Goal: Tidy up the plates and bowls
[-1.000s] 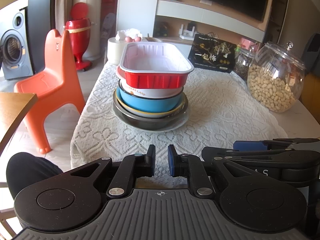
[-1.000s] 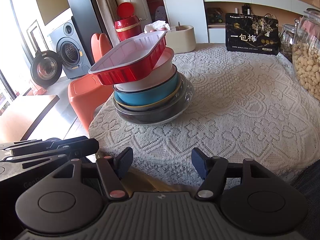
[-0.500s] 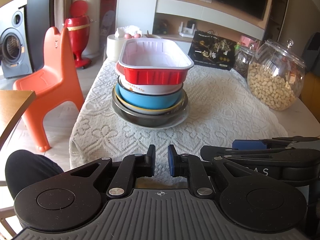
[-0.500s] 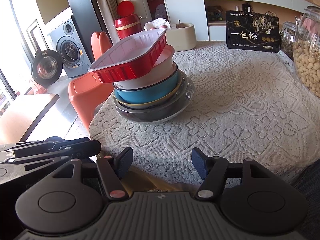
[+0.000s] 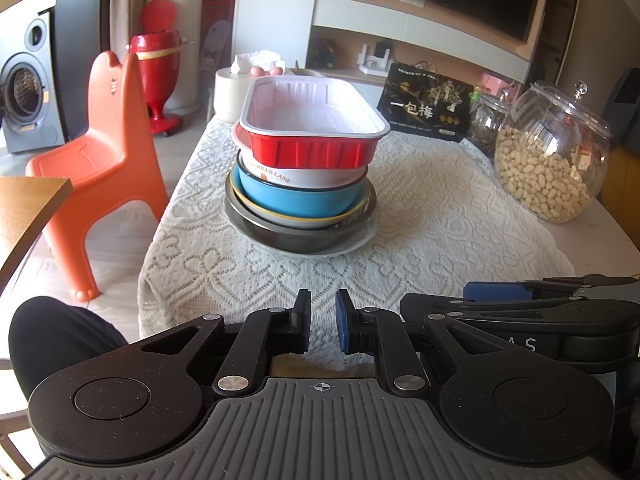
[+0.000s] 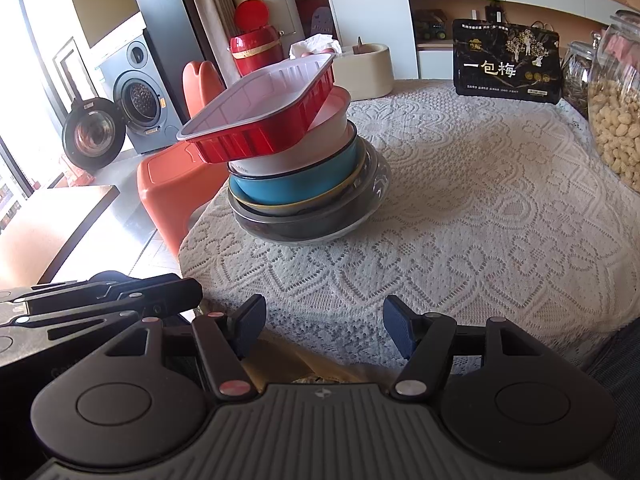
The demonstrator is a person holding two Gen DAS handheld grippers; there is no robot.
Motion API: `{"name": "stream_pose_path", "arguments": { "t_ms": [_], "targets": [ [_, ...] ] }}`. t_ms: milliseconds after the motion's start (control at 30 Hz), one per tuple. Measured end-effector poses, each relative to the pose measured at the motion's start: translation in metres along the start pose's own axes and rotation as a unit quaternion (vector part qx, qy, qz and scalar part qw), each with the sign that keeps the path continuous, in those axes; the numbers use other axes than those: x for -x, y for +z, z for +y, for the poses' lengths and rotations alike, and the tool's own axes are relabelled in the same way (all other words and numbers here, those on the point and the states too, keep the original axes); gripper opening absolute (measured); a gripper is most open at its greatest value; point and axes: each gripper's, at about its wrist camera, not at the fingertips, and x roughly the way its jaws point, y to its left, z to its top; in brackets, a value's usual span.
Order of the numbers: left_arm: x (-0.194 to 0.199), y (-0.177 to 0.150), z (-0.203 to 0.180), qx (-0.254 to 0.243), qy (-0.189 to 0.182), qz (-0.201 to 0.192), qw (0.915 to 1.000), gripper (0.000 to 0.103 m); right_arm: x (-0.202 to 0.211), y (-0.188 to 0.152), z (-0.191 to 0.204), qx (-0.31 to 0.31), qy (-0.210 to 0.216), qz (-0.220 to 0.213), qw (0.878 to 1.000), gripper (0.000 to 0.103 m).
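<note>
A stack of dishes stands on the lace-covered table (image 5: 440, 240). A red foil tray (image 5: 312, 148) with a white inside lies tilted on top. Under it come a white bowl (image 5: 304, 176), a blue bowl (image 5: 296, 200), a yellow-rimmed plate, a dark bowl (image 5: 296, 236) and a clear glass plate. The right wrist view shows the same red tray (image 6: 260, 136) and blue bowl (image 6: 296, 184). My left gripper (image 5: 322, 322) is shut and empty, at the near table edge short of the stack. Beside it, my right gripper (image 6: 324, 328) is open with nothing between its fingers.
A glass jar of peanuts (image 5: 548, 160) and a smaller jar stand at the right. A black bag (image 5: 428, 108) and a white tissue holder (image 5: 236, 92) stand at the far end. An orange chair (image 5: 100, 152) and a wooden tabletop (image 5: 24, 208) are on the left.
</note>
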Motion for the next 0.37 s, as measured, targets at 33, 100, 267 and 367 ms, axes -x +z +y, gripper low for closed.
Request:
{"name": "stream_pose_path", "arguments": {
  "t_ms": [33,100,267,367],
  "targets": [
    [0.000,0.000,0.000,0.001,0.000,0.001,1.0000,0.016,0.000,0.000,0.000,0.000,0.000,0.000,1.000,0.065],
    [0.000,-0.001,0.000,0.004,0.000,0.002,1.0000,0.016,0.000,-0.001,0.000,0.001,0.001,0.000,1.000,0.065],
    [0.001,-0.001,0.002,0.018,0.000,-0.003,0.9998,0.016,0.000,-0.001,-0.002,-0.002,0.006,-0.005,1.000,0.065],
    [0.001,0.002,0.006,0.025,0.002,-0.002,0.9997,0.016,0.003,0.004,-0.010,-0.013,0.016,-0.016,1.000,0.065]
  ]
}}
